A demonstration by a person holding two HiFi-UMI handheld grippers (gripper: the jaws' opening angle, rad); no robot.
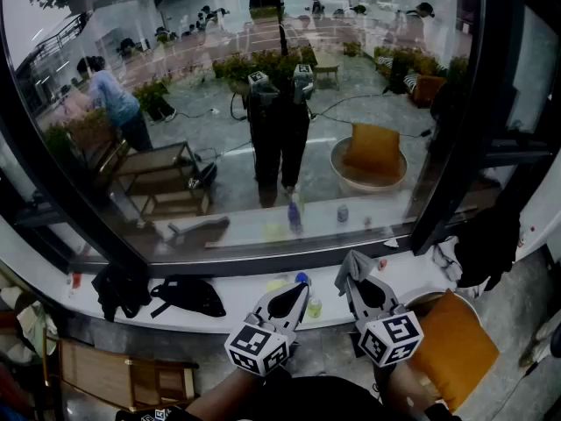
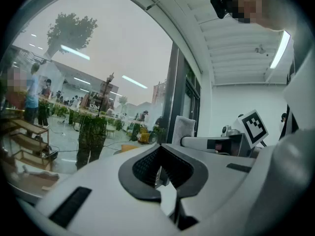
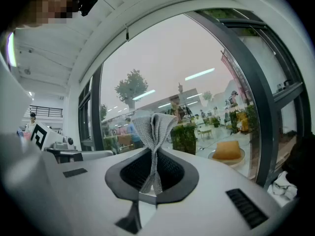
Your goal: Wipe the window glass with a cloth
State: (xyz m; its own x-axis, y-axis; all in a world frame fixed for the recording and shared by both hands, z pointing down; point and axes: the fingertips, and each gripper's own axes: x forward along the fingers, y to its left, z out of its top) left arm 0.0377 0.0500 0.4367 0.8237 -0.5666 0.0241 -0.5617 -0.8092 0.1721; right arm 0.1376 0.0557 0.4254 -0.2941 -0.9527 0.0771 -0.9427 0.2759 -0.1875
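Two smooth white grippers with black ribbed pads face one broad, reflective window glass (image 1: 175,77) in a dark frame; the left gripper (image 2: 158,167) has its jaws drawn together on nothing; the right gripper (image 3: 150,178) pinches the single cloth (image 3: 153,129), a grey ribbed knit bunched upright above its closed jaws, near the pane; contact with the pane cannot be told.

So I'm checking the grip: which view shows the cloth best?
The right gripper view: the cloth stands pinched at centre, weave visible. The head view shows it small; the left gripper view, only a strip.
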